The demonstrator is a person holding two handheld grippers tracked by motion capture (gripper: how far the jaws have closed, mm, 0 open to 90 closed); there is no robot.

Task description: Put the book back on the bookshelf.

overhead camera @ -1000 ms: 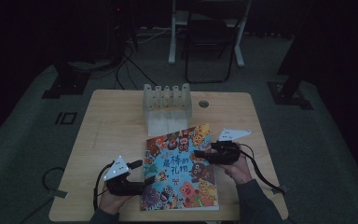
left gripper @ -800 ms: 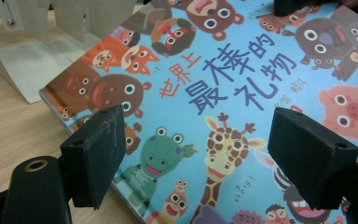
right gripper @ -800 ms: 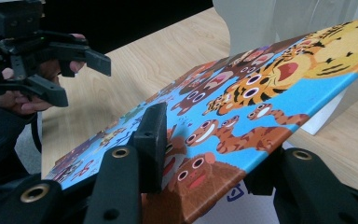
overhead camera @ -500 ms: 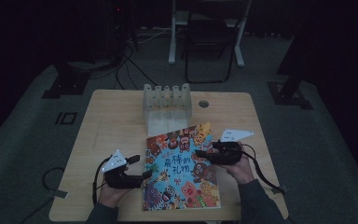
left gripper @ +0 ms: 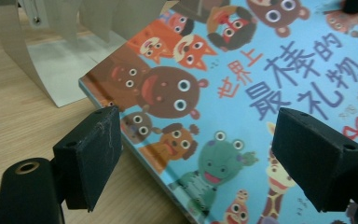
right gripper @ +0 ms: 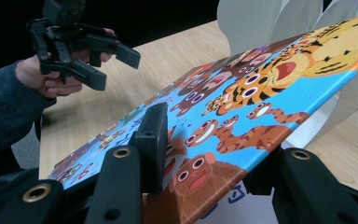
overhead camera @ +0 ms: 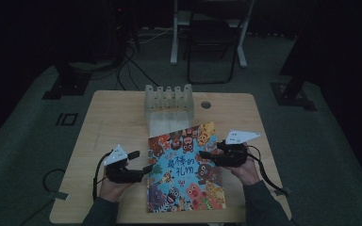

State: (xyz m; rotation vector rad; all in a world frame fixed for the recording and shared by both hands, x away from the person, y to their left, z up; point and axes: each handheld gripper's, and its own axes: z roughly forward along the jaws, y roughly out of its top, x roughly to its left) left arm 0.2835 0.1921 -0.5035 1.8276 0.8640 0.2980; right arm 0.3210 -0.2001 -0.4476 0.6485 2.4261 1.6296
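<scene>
We found the picture book lying on the tabletop toward its near edge, right of the middle, its far corner resting against the clear slotted rack that stood at the middle of the far side. Our right claw was clamped on the book's right edge, one pad on the cover and the other beneath, and in the right gripper view that edge looked lifted off the wood. Our left claw stood with its jaws wide apart and nothing between the pads, just beside the book's left edge. We judged the book a thin, stiff-covered thing, light enough for one claw but broad, so it would sag or swing if held by one edge alone. The glossy cover looked slippery, so we thought the best hold was well in from a corner, at the middle of each long edge, with the pads flat on the board.
</scene>
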